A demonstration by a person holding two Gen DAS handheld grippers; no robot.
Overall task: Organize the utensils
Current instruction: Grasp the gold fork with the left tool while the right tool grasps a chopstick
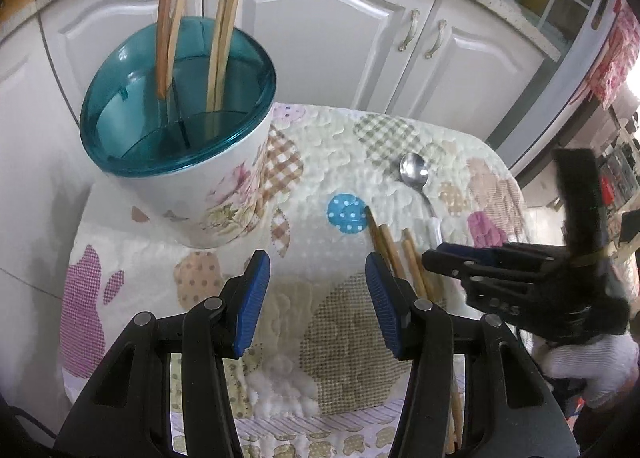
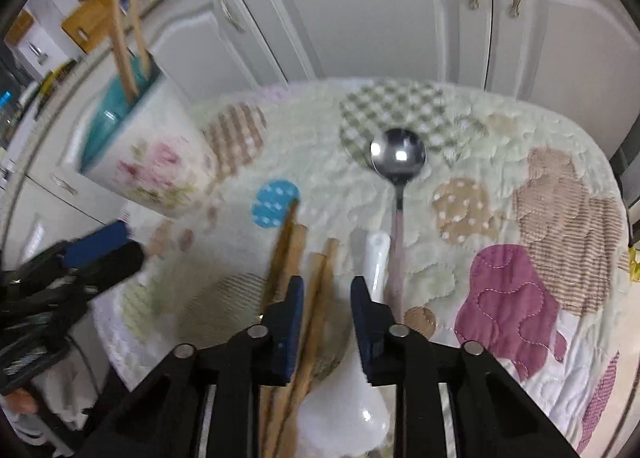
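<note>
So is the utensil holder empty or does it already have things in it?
Not empty. The holder stands upright on the quilted cloth with several wooden chopsticks sticking out above its teal rim.

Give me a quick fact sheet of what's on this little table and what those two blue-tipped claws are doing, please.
Surface: patchwork quilted cloth
Holder: floral cup with teal rim, upright, several wooden chopsticks standing in it
Loose on cloth: metal spoon, white spoon, wooden chopsticks side by side
Left gripper: open, nothing between its pads, above the cloth
Right gripper: jaws narrowly apart, straddling loose chopsticks; not seen pressing them
Person: white-gloved hand holding the right gripper
</note>
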